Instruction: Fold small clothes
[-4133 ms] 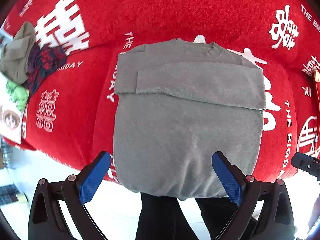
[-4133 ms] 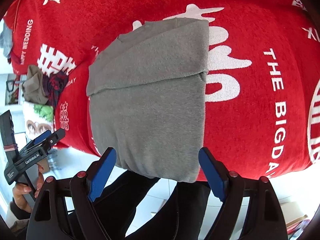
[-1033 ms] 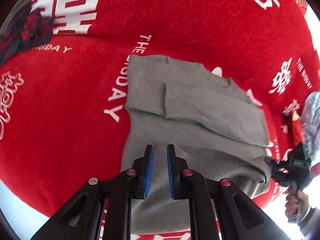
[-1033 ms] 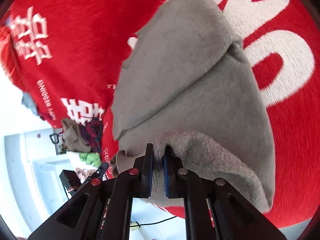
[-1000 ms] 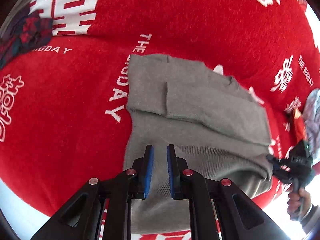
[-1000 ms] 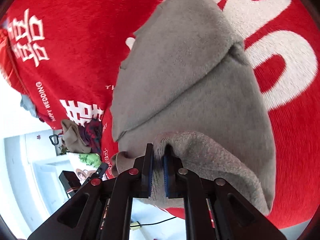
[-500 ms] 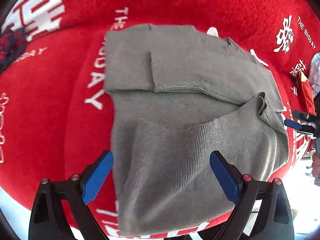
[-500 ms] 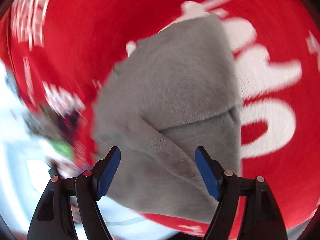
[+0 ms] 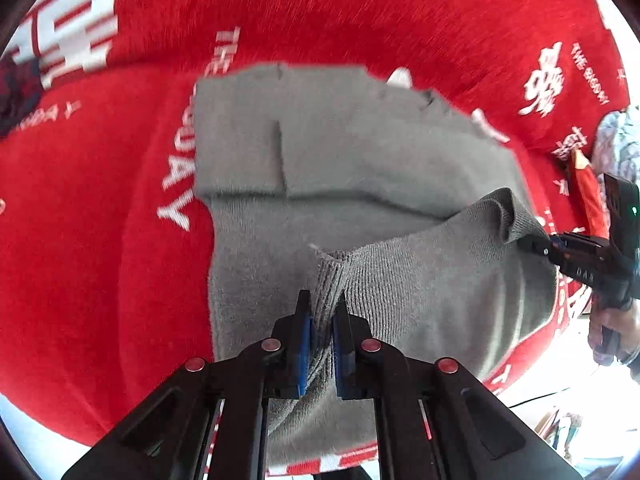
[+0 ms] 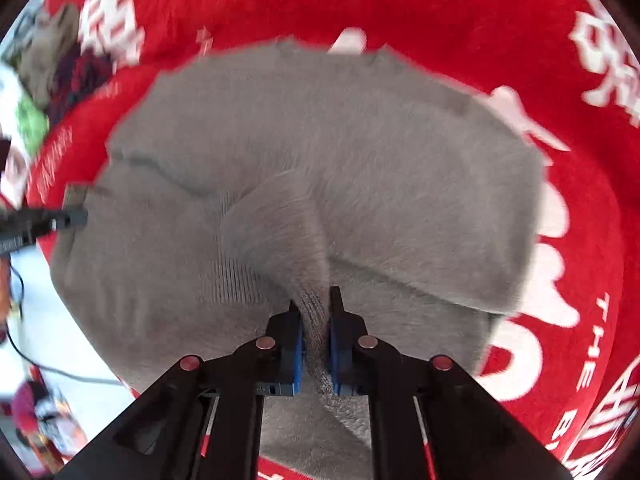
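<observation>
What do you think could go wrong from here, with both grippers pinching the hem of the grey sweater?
1. Each grip is narrow: the left gripper and right gripper each hold only a small bunch of the grey sweater hem, so the knit could slip out during the lift.
2. The sleeve folded across the chest lies loose and may shift.
3. The sweater overhangs the red blanket edge, so it could slide off.

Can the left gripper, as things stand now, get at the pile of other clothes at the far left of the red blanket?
Probably not yet. The left gripper is shut on the grey sweater hem, so it is occupied. The pile of other clothes lies apart across bare red blanket; nothing blocks the way.
</observation>
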`<act>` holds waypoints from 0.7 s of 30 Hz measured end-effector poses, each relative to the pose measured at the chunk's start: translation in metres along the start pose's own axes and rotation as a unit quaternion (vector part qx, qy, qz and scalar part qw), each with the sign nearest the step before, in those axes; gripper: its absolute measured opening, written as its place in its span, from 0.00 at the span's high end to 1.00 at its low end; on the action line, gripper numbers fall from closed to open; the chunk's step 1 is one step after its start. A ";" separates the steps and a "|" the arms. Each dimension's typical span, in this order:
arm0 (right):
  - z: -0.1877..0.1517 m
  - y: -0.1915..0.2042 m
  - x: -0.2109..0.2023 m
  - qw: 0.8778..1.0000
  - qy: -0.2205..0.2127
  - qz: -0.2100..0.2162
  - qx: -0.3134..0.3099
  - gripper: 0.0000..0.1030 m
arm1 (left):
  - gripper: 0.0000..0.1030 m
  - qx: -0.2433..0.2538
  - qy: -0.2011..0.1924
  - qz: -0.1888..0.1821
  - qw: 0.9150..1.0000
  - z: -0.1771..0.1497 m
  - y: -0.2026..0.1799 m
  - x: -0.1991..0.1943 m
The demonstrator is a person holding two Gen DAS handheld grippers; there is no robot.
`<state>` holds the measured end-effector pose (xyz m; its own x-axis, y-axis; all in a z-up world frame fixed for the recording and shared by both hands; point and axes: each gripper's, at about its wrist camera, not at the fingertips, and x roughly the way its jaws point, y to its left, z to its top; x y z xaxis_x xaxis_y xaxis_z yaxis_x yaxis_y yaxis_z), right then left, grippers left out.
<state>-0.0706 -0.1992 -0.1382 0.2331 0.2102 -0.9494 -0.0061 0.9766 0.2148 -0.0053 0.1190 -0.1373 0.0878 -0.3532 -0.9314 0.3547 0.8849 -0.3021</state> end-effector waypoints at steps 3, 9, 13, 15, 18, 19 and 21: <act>0.001 -0.017 -0.032 0.998 -0.029 0.030 0.047 0.89 | 0.90 0.014 -0.036 -0.010 0.999 0.009 -0.010 -0.033; 0.032 -0.031 -0.085 0.993 -0.090 0.040 0.066 0.89 | 0.90 0.058 -0.102 -0.019 0.993 0.064 -0.033 -0.075; 0.072 -0.044 -0.086 0.989 -0.108 0.050 0.087 0.90 | 0.90 0.074 -0.123 -0.010 0.990 0.118 -0.039 -0.065; 0.088 -0.056 -0.080 0.988 -0.111 0.050 0.094 0.90 | 0.90 0.078 -0.126 -0.003 0.989 0.139 -0.040 -0.052; 0.111 -0.075 -0.052 0.988 -0.097 0.053 0.106 0.90 | 0.90 0.083 -0.116 0.023 0.990 0.168 -0.040 -0.015; 0.118 -0.084 -0.035 0.988 -0.084 0.056 0.115 0.90 | 0.90 0.081 -0.107 0.033 0.990 0.176 -0.038 0.001; 0.124 -0.095 -0.010 0.988 -0.067 0.057 0.129 0.90 | 0.90 0.073 -0.090 0.048 0.992 0.184 -0.033 0.030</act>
<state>0.0483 -0.2998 -0.1206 0.3716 0.2944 -0.8805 0.2048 0.8990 0.3870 0.1571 0.0233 -0.1183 0.2875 -0.3297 -0.8993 0.4661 0.8684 -0.1693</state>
